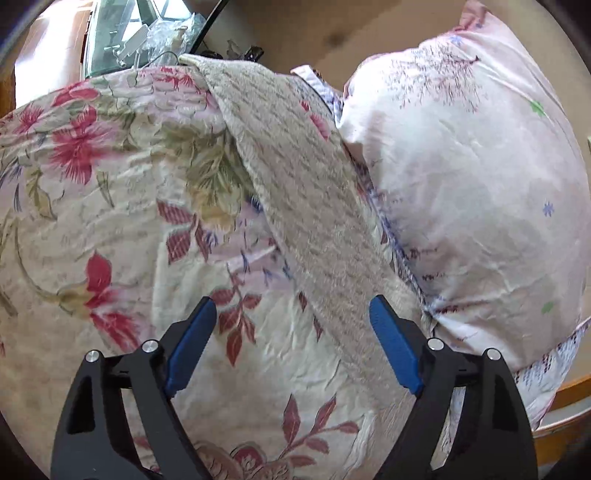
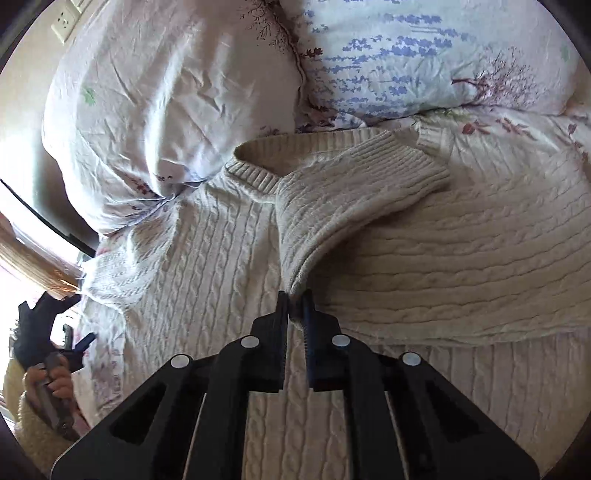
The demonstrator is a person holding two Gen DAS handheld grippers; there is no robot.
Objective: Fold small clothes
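A cream cable-knit sweater (image 2: 207, 266) lies flat on the bed, its collar toward the pillows. One sleeve (image 2: 354, 192) is folded across the chest. My right gripper (image 2: 294, 306) is shut on a pinch of that sleeve's lower fold. In the left wrist view the other sleeve (image 1: 295, 177) runs as a long knit strip diagonally over the floral bedspread (image 1: 110, 192). My left gripper (image 1: 291, 301) hangs open above the near end of this strip; its blue pads (image 1: 194, 339) stand wide apart and touch nothing.
Two pale printed pillows (image 2: 166, 92) (image 2: 406, 55) lie against the sweater's collar end. A wooden bed frame (image 1: 565, 410) edges the mattress at the lower right. Clutter and plastic (image 1: 147, 33) sit beyond the bed. A person's hand (image 2: 55, 380) holds the left gripper at the far left.
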